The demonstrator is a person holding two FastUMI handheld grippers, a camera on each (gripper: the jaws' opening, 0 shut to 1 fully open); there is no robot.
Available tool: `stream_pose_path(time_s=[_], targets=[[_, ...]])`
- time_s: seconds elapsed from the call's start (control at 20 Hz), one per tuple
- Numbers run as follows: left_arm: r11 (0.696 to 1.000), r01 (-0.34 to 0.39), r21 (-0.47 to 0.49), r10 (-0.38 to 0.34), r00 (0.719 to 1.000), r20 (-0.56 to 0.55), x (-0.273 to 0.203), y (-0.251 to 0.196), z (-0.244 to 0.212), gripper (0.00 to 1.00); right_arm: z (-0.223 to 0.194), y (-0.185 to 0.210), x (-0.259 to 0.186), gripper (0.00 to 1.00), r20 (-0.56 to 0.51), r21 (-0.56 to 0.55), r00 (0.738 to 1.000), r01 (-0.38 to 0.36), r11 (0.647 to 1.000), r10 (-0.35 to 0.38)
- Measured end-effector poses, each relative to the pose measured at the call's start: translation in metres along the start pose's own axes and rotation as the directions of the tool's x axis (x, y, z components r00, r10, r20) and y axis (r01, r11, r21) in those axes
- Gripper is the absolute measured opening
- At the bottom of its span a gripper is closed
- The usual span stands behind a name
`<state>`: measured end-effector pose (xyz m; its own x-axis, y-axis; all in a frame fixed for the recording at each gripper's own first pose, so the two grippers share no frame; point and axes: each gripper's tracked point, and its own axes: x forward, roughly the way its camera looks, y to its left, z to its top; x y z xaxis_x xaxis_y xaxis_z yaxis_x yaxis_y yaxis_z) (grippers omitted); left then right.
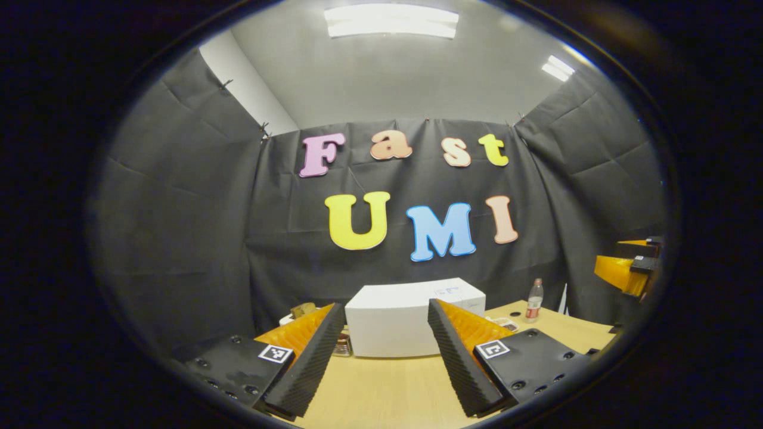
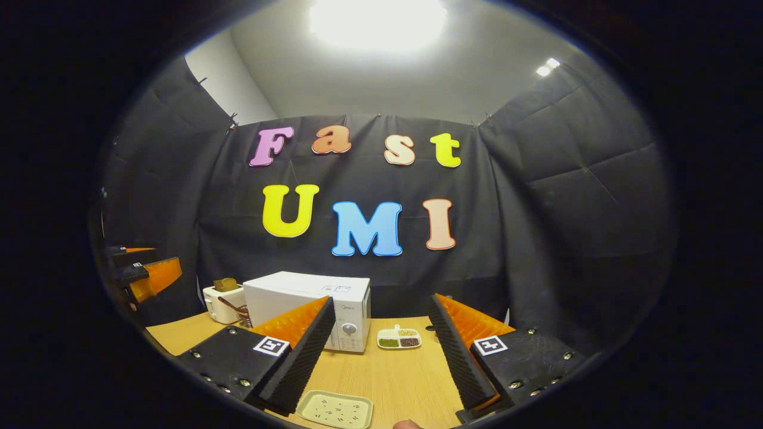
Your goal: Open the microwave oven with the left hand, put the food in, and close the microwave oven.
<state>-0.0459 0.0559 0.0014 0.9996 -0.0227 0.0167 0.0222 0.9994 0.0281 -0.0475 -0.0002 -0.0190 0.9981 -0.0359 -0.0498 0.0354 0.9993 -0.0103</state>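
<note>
A white microwave (image 2: 298, 298) stands on the wooden table (image 2: 393, 375) with its door shut and its dial panel (image 2: 349, 328) facing me. To its right lies a small divided dish of food (image 2: 399, 338). A pale rectangular plate (image 2: 335, 409) with dark specks lies close in front of my right gripper (image 2: 381, 299), which is open and holds nothing. In the left gripper view the microwave (image 1: 393, 319) sits straight ahead, beyond my open, empty left gripper (image 1: 384, 305). The left gripper (image 2: 143, 271) also shows at the far left of the right gripper view, raised above the table.
A white toaster (image 2: 219, 302) holding bread and a cup of utensils (image 2: 241, 317) stand left of the microwave. A plastic bottle (image 1: 534, 301) stands at the table's back right. The right gripper (image 1: 629, 268) hovers at the right edge. A fingertip (image 2: 408, 424) shows at the bottom.
</note>
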Motion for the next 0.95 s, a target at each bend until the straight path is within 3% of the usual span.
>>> stream_pose_path(time_s=[0.6,0.65,0.7,0.8,0.9,0.95], targets=[[0.999,-0.036,0.014,0.036,0.999,0.040,-0.011,0.013,0.010,0.95,0.015,0.027,0.009,0.96,0.022,-0.020,0.997,-0.078,0.997,0.079],[0.999,-0.035,0.016,0.034,0.998,0.046,-0.009,0.013,0.014,0.99,0.019,0.028,0.009,0.96,0.029,-0.022,0.996,-0.082,0.996,0.083],[0.999,-0.033,0.018,0.032,0.998,0.054,-0.009,0.012,0.017,0.93,0.021,0.030,0.008,0.96,0.036,-0.022,0.996,-0.085,0.996,0.086],[0.999,-0.037,0.017,0.036,0.997,0.070,-0.010,0.014,0.023,0.99,0.026,0.035,0.008,0.96,0.049,-0.025,0.994,-0.093,0.995,0.094],[0.999,-0.035,0.007,0.034,0.997,0.072,-0.011,0.015,0.024,0.93,0.031,0.039,0.009,0.96,0.058,-0.029,0.994,-0.095,0.995,0.097],[0.999,-0.038,0.006,0.037,0.997,0.074,-0.011,0.018,0.025,0.96,0.033,0.041,0.010,0.96,0.063,-0.025,0.993,-0.098,0.995,0.099]])
